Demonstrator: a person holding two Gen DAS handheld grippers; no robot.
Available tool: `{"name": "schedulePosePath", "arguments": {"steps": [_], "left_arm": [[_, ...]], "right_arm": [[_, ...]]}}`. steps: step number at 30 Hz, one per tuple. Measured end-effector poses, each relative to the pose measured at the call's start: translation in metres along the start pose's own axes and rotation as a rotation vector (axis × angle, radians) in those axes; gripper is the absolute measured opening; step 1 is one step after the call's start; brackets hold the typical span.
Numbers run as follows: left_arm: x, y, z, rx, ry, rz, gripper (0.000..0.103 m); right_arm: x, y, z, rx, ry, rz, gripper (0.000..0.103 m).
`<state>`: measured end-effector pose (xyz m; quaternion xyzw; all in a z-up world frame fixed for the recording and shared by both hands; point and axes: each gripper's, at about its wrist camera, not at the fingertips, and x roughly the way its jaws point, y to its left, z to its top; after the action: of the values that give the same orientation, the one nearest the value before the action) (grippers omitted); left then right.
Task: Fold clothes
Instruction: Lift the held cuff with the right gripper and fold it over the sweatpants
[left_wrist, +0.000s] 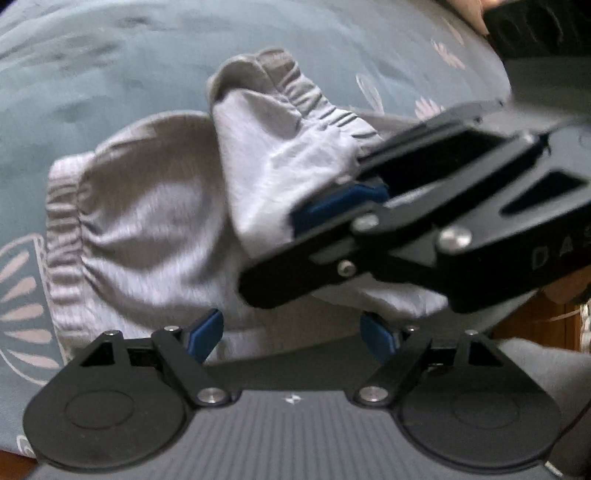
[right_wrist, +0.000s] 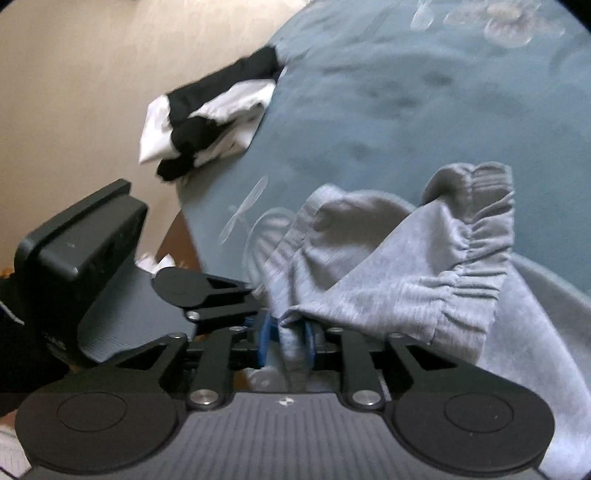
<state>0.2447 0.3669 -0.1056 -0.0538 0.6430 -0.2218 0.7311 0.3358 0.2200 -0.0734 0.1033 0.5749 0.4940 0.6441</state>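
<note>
Grey sweatpants (left_wrist: 155, 221) with a gathered elastic waistband lie bunched on a blue-grey bedspread (left_wrist: 110, 74). My left gripper (left_wrist: 291, 338) is open, its blue pads wide apart over the near edge of the pants, holding nothing. My right gripper (left_wrist: 332, 206) reaches in from the right in the left wrist view and is shut on a fold of the grey fabric. In the right wrist view the right gripper (right_wrist: 290, 338) pinches the sweatpants (right_wrist: 406, 280) between its blue pads, lifting a fold. The left gripper (right_wrist: 255, 306) lies close to its left.
A black and white garment (right_wrist: 207, 122) lies crumpled at the bed's far edge, by a beige wall (right_wrist: 74, 74). The bedspread (right_wrist: 406, 92) has pale flower prints. A brown wooden bed frame (right_wrist: 177, 240) shows at the edge.
</note>
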Motion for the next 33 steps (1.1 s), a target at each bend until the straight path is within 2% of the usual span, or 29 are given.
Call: {"name": "schedulePosePath", "arguments": {"steps": [3,4,5,8,11,19,21,27,30,33], "left_arm": [[0.004,-0.001,-0.005,-0.006,0.008,-0.009,0.081],[0.005,-0.001,-0.006,-0.01,0.011,-0.013,0.081],[0.006,-0.001,-0.006,-0.011,0.013,-0.012,0.081],[0.009,-0.003,-0.008,0.007,0.019,0.004,0.081],[0.008,-0.007,-0.01,0.037,0.018,0.032,0.081],[0.007,-0.019,-0.013,0.103,0.013,0.08,0.081],[0.007,-0.022,-0.011,0.111,0.003,0.089,0.081],[0.01,-0.029,-0.001,0.119,-0.019,0.081,0.081],[0.014,-0.034,-0.007,0.116,-0.02,0.079,0.081],[0.013,-0.03,-0.013,0.108,-0.025,0.075,0.081]], "right_arm": [[0.007,0.002,0.0,-0.005,0.021,0.036,0.031],[0.011,0.001,0.001,-0.003,0.043,0.053,0.041],[0.016,-0.001,0.001,0.002,0.065,0.061,0.046],[0.022,-0.002,0.002,0.022,0.092,0.029,0.047],[0.017,-0.004,0.002,0.055,0.099,0.041,0.048],[-0.032,-0.005,-0.006,0.086,0.148,0.09,0.058],[-0.048,-0.005,-0.007,0.08,0.102,0.056,0.058],[-0.077,-0.028,0.008,0.103,-0.111,-0.186,0.058],[-0.065,-0.038,0.021,0.051,-0.143,-0.263,0.058],[-0.049,-0.045,0.029,0.011,-0.137,-0.287,0.057]]}}
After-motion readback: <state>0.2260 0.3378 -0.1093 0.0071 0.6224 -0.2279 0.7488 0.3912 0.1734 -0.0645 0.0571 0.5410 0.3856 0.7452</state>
